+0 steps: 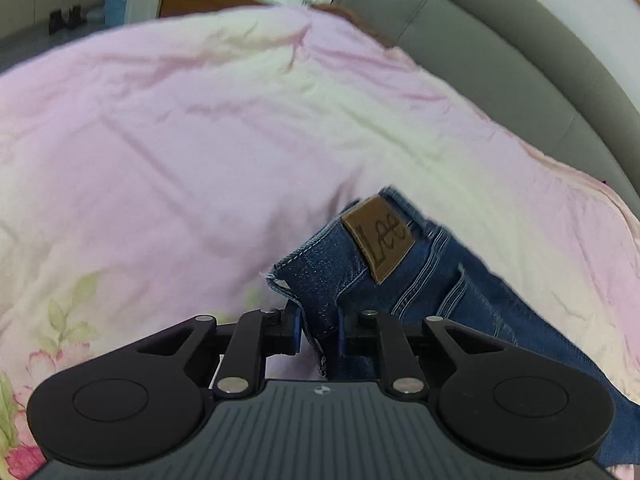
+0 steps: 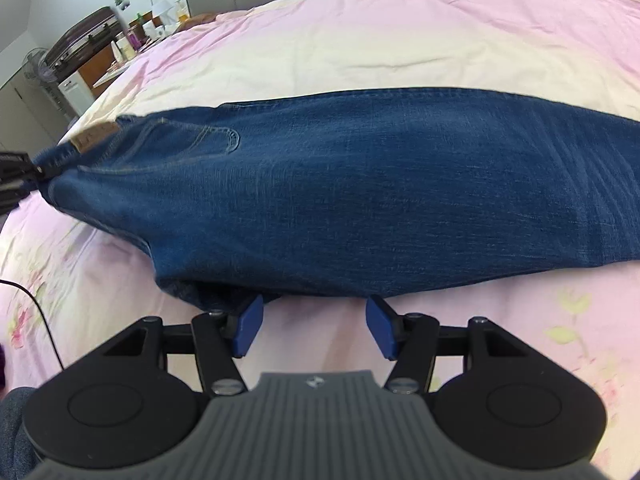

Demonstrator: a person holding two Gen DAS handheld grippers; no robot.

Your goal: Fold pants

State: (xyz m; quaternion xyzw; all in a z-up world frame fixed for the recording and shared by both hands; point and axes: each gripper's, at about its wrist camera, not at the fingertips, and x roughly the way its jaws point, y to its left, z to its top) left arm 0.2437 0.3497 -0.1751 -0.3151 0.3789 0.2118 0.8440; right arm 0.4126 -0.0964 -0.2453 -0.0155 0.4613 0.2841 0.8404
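Blue jeans (image 2: 340,196) lie folded lengthwise across the pink bed, waist at the left, legs running off to the right. My left gripper (image 1: 320,330) is shut on the waistband of the jeans (image 1: 320,280), beside the brown Lee patch (image 1: 380,238). It also shows at the left edge of the right wrist view (image 2: 16,178), pinching the waist. My right gripper (image 2: 314,326) is open, just at the near edge of the jeans by the crotch fold, holding nothing.
The pink floral bedspread (image 2: 360,40) covers the bed. A grey padded headboard (image 1: 500,48) curves along the right. A dresser with bottles (image 2: 120,44) stands beyond the bed. A black cable (image 2: 40,312) lies at the left.
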